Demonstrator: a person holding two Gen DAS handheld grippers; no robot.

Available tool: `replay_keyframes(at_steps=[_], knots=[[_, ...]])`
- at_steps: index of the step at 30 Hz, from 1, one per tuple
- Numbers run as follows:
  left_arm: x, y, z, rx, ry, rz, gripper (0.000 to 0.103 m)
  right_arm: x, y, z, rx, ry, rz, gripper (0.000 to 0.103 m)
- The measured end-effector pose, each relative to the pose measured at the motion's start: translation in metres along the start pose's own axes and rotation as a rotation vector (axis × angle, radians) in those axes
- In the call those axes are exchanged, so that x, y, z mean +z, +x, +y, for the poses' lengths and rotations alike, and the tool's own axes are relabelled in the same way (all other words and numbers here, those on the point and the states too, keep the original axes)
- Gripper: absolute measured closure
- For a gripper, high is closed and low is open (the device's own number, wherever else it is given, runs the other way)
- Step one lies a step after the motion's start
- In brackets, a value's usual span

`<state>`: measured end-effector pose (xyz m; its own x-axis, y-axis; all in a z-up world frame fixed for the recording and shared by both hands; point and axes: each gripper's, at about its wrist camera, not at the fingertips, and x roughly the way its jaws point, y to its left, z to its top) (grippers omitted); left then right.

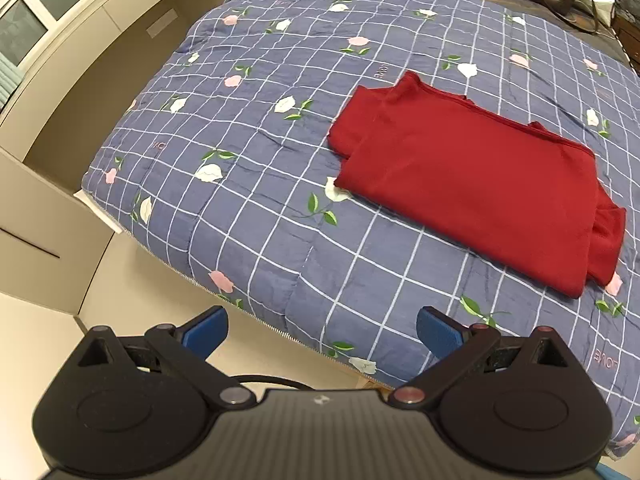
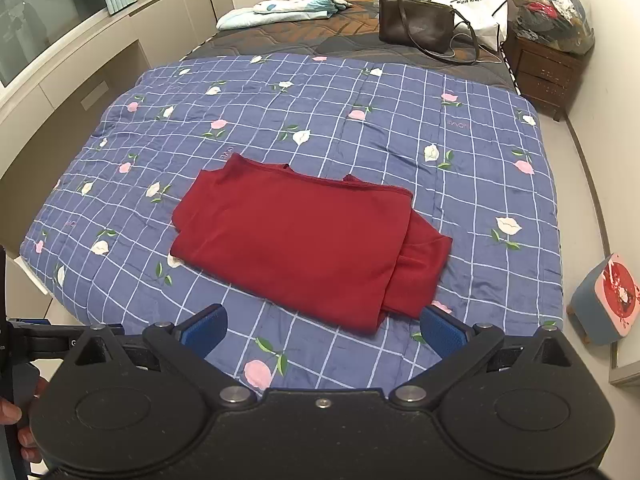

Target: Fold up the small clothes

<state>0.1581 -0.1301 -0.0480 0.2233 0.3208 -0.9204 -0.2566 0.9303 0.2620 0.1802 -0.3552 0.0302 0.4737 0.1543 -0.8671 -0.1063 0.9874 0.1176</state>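
Both grippers were held back off the bed, empty. Left gripper (image 1: 322,330) stood with jaws wide over the near quilt (image 1: 248,168) edge. Right gripper (image 2: 324,332) also stood wide, its right finger just short of the garment (image 2: 296,240). The garment lay mid-quilt, red, folded into a rough rectangle, with a looser layer sticking out at its right end (image 2: 424,268). We judged the fold near complete; the next move probably called for tucking or folding that end over. Beyond the quilt, a bag (image 2: 416,24) sat on the bare mattress.
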Motion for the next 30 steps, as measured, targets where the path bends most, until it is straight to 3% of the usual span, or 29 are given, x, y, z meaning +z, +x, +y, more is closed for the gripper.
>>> replay_keyframes(at_steps=[12, 19, 30], knots=[[0.022, 0.038, 0.009, -0.016, 0.004, 0.084, 0.001, 0.018, 0.032, 0.010, -0.008, 0.034, 0.061, 0.001], [0.054, 0.073, 0.017, -0.095, -0.004, 0.169, 0.001, 0.042, 0.067, 0.027, -0.053, 0.048, 0.121, 0.001], [0.104, 0.125, 0.023, -0.100, 0.092, 0.235, 0.001, 0.067, 0.125, 0.050, -0.118, 0.099, 0.234, 0.001]])
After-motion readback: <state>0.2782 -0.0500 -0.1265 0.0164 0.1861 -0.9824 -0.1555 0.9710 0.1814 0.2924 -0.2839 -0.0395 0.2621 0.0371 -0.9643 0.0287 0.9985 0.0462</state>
